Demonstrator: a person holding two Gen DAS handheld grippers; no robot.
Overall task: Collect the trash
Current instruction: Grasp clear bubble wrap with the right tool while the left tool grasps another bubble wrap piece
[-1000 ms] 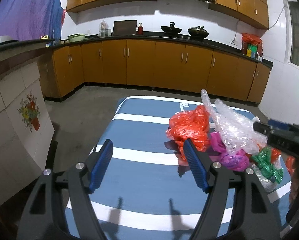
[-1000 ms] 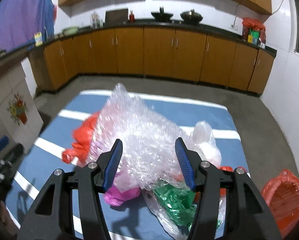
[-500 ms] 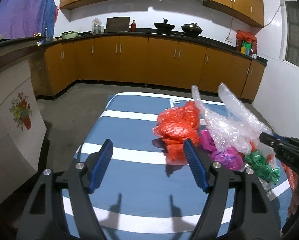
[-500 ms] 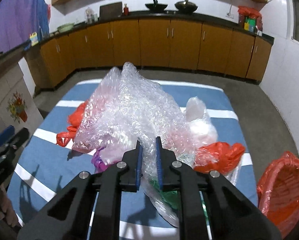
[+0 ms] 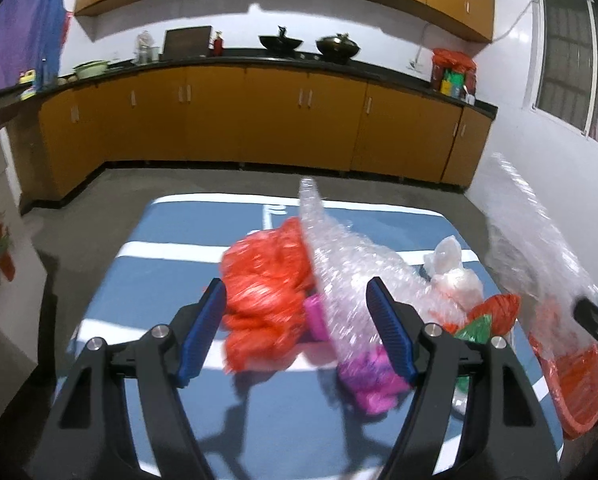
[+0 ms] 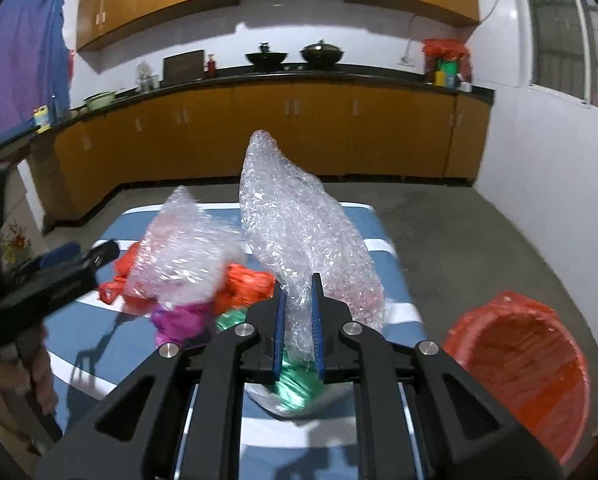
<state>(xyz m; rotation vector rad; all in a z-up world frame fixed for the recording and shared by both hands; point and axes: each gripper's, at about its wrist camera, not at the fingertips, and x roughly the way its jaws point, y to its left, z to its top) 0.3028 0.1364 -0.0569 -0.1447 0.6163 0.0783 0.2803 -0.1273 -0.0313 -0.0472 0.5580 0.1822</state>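
Note:
A pile of plastic trash lies on the blue, white-striped table (image 5: pixel 203 216): a red bag (image 5: pixel 267 292), a crumpled bubble wrap piece (image 5: pixel 351 276), a pink bag (image 5: pixel 371 376), a green bag (image 6: pixel 295 392) and a white bag (image 5: pixel 455 276). My left gripper (image 5: pixel 295 292) is open just short of the pile, the red bag and the wrap showing between its blue pads without touching them. My right gripper (image 6: pixel 297 292) is shut on a long bubble wrap sheet (image 6: pixel 299 232), which it holds up off the table beside the pile.
A bin lined with a red bag (image 6: pixel 519 360) stands on the floor off the table's right side. Orange kitchen cabinets (image 5: pixel 259 120) with pans on the dark counter run along the far wall. Grey floor surrounds the table.
My right gripper closed on the bubble wrap sheet and lifted it up and rightward, away from the pile. My left gripper moved toward the pile, so the red bag now sits between its open fingers.

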